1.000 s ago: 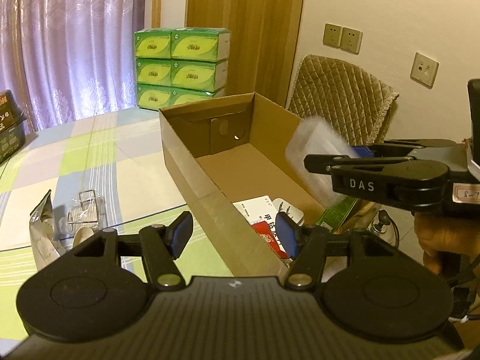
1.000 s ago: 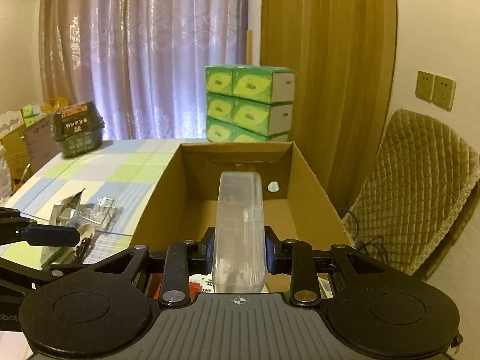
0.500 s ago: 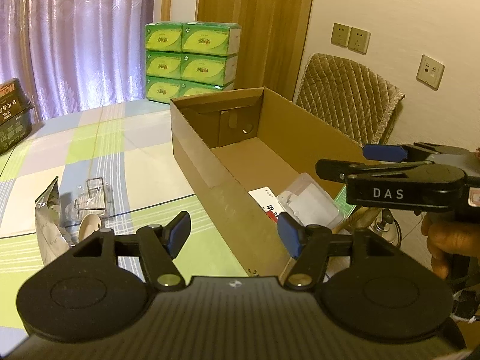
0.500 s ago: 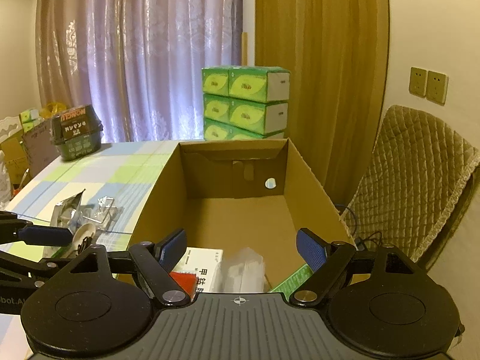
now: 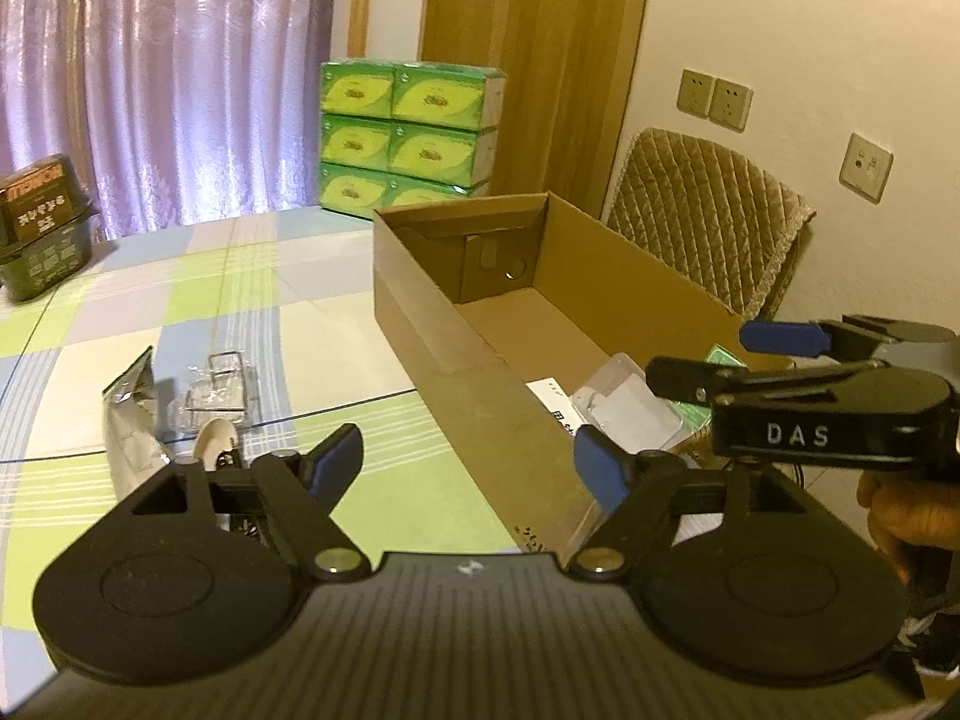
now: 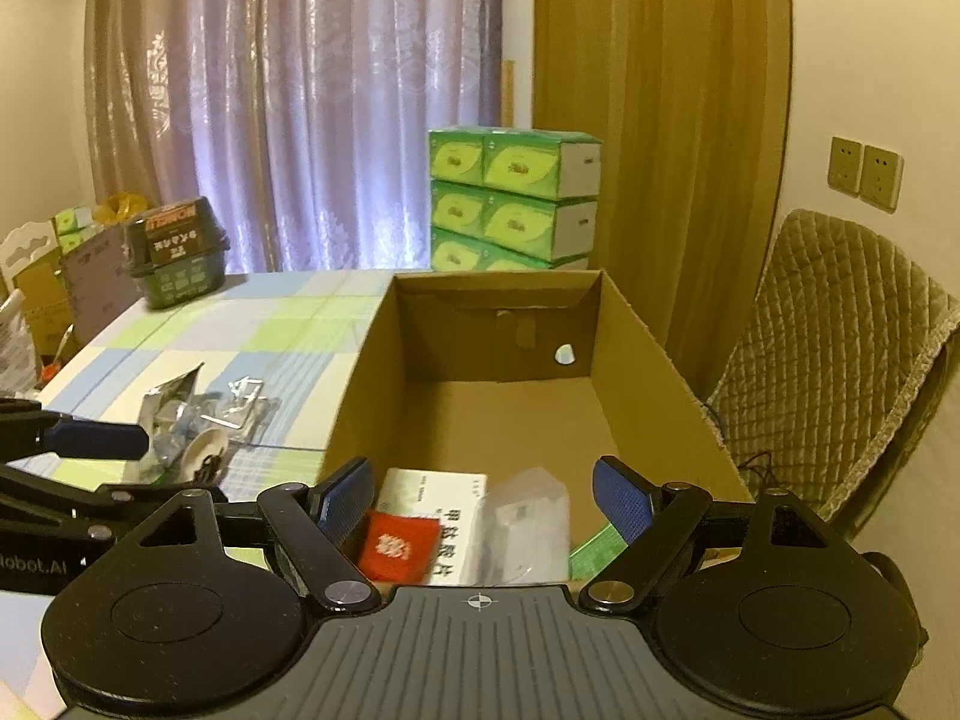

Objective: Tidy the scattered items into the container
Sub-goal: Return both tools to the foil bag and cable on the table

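Right gripper hangs with jaws apart over the cardboard box, clear plastic case lying inside; left gripper, also apart, faces the foil pouch left of the box, which may crumple and slip

The brown box sits open on the table. Inside, at the near end, lie a clear case, a white booklet and a red packet. A silver bag, a clear pack and a spoon lie outside on the checked cloth.
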Available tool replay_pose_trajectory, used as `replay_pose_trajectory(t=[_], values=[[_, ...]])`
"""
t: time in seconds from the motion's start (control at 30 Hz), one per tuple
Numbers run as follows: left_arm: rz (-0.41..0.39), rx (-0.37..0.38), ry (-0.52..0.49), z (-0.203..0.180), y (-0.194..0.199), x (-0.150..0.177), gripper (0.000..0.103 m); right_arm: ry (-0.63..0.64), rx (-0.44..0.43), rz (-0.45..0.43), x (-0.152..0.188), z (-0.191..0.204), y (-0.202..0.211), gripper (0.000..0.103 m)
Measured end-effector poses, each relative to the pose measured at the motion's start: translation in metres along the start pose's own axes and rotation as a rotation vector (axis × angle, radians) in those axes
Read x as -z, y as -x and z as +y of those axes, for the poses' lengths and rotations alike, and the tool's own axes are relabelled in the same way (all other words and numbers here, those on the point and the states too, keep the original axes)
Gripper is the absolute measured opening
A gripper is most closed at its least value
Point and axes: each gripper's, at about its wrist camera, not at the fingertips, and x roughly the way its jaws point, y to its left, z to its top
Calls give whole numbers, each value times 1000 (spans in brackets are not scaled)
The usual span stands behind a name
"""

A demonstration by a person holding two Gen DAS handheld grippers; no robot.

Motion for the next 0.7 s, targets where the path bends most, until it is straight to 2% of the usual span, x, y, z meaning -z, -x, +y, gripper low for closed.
replay_pose_trajectory(t=[0.07, 0.17, 0.37, 0.5, 0.7], values=[[-9, -5, 12, 5, 8, 2, 87, 6, -5, 5, 0, 7, 4, 86], [-32, -11, 33, 14, 21, 5, 96, 17, -18, 10, 0, 17, 10, 86], [-35, -46, 61, 34, 43, 14, 101, 40, -35, 14, 1, 40, 20, 86], [-17, -84, 48, 46, 54, 23, 101, 63, -51, 20, 0, 55, 22, 86], [-10, -121, 83, 66, 73, 35, 101, 97, -78, 21, -2, 78, 26, 86]])
